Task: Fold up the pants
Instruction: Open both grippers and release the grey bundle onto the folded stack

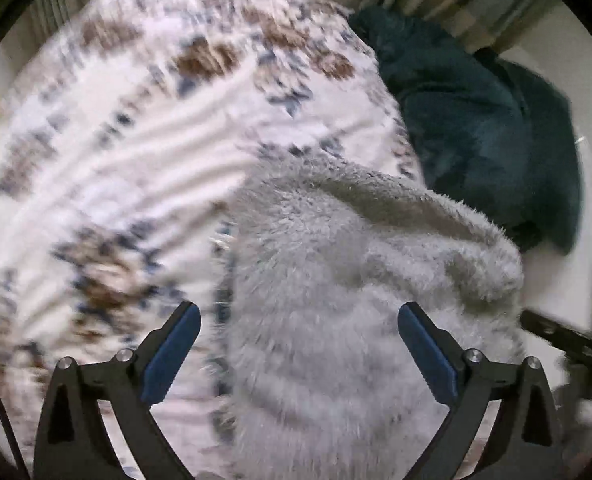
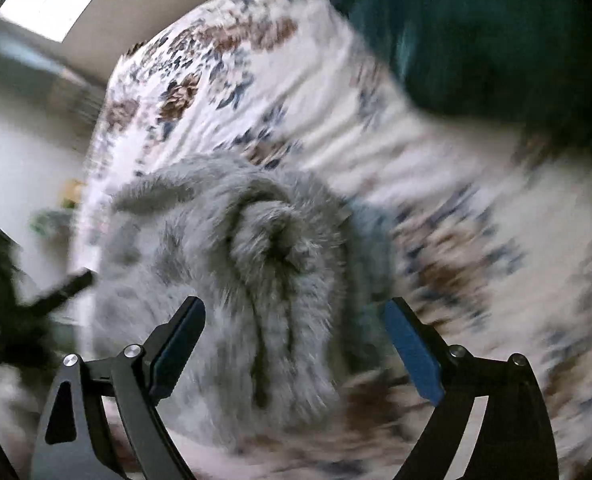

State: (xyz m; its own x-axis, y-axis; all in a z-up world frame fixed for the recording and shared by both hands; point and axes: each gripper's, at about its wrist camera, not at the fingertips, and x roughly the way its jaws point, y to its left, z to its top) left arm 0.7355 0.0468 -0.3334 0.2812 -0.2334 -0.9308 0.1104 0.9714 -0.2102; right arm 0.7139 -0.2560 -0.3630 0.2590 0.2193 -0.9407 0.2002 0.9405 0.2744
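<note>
Both tools open above the grey fleece pants on the bed

I see the left tool [image 1: 299, 312] with its jaws spread wide and nothing between the pads; the fluffy grey pants [image 1: 335, 280] lie directly below and ahead of it, on the floral bedsheet [image 1: 116, 140]. My right tool [image 2: 294, 308] is just as wide and empty, hanging over the same bundle, where the pants [image 2: 232, 264] show a rumpled, rolled fold running away from the camera. A dark teal garment [image 1: 475, 128] sits beyond, apart from the pants. I judge the bundle's long axis runs forward from both tools, so each hand is about equally near; the next grasp depends on picking opposite edges.
</note>
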